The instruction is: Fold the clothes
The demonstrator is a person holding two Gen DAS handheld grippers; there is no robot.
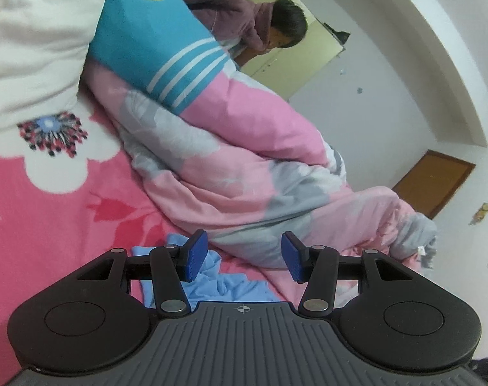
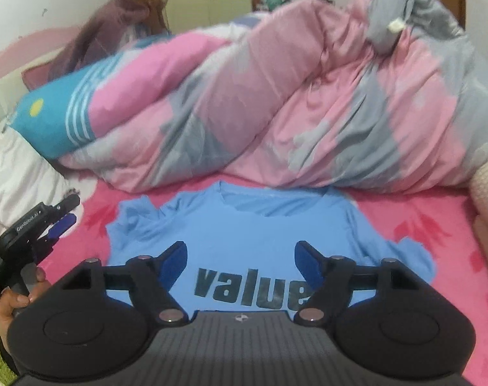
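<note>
A light blue cotton T-shirt (image 2: pixel 244 234) printed with dark letters lies spread face up on the pink flowered bed sheet (image 2: pixel 437 225), collar toward the bunched pink-and-grey quilt (image 2: pixel 276 96) and both short sleeves out to the sides, the left one rumpled. Its long axis runs straight away from the right gripper (image 2: pixel 240 265), which hovers over the chest print with jaws spread wide and nothing between them. The left gripper (image 1: pixel 244 257) is likewise released and empty; it sits off the shirt's left edge, above the crumpled sleeve (image 1: pixel 211 276). The shirt lies unfolded, so each tool stands nearest its own side of the garment. A person in a purple jacket (image 2: pixel 108 29) sits beyond the quilt.
</note>
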